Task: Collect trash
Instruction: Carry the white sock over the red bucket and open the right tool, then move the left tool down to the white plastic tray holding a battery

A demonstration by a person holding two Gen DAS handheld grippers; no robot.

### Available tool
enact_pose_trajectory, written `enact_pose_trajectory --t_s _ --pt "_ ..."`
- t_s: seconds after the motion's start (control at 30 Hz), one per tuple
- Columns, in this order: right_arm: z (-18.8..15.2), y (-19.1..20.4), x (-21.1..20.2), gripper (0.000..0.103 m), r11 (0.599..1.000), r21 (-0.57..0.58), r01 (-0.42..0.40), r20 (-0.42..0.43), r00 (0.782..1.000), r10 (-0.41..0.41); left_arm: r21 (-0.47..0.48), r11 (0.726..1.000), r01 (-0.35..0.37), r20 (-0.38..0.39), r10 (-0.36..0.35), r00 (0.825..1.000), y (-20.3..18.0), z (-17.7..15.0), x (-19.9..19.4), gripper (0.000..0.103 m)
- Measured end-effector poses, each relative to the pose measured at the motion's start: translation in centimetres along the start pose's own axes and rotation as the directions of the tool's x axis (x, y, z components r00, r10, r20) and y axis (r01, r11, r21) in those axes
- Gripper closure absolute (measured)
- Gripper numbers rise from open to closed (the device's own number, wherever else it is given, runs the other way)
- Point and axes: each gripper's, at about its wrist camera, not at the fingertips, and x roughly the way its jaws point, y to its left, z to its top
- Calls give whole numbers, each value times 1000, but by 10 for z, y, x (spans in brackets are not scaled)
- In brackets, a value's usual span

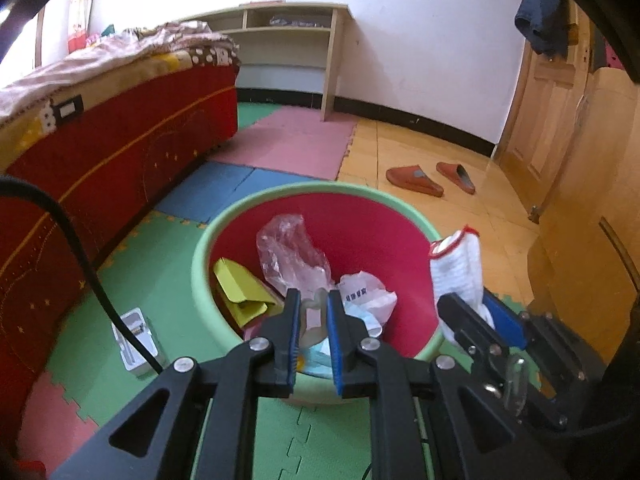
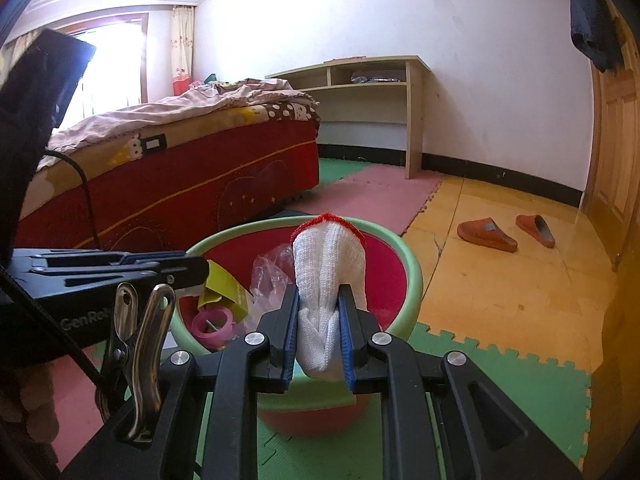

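A red basin with a green rim (image 1: 200, 264) stands on the foam floor mat and holds trash: a clear plastic bag (image 1: 288, 252), a yellow carton (image 1: 240, 292) and a white printed bag (image 1: 368, 296). My left gripper (image 1: 314, 312) is over the basin's near side, shut on a small pale translucent piece (image 1: 314, 316). My right gripper (image 2: 319, 312) is shut on a white knitted glove with a red cuff (image 2: 328, 268), held upright over the basin (image 2: 416, 276). The glove also shows in the left wrist view (image 1: 460, 268). A pink tape roll (image 2: 212, 324) lies in the basin.
A bed with a red cover (image 1: 120, 140) runs along the left. A small white box (image 1: 138, 340) lies on the green mat left of the basin. Two orange slippers (image 1: 416, 180) lie on the yellow floor near a wooden door (image 1: 540, 112). A shelf desk (image 1: 292, 48) stands at the back wall.
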Motion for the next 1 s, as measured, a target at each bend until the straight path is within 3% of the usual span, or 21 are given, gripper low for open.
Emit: enact_pose_trajectory --t_s 0.17,0.47,0.6,1.0 --pt "-1 0 4 84 1000 -3 3 -8 1000 -3 -5 1000 -8 -34 8 999 4 -6 15 86" --pt "-3 0 7 83 1000 -2 9 -18 1000 -9 -7 1000 -25 -54 25 998 7 -12 20 68" --pt "-4 -4 8 71 1000 12 15 -20 1000 -14 -27 999 -30 -57 28 998 11 -12 19 65" --pt "-7 -7 7 56 999 16 34 -10 999 -34 -38 998 -40 -45 38 998 20 -10 11 62"
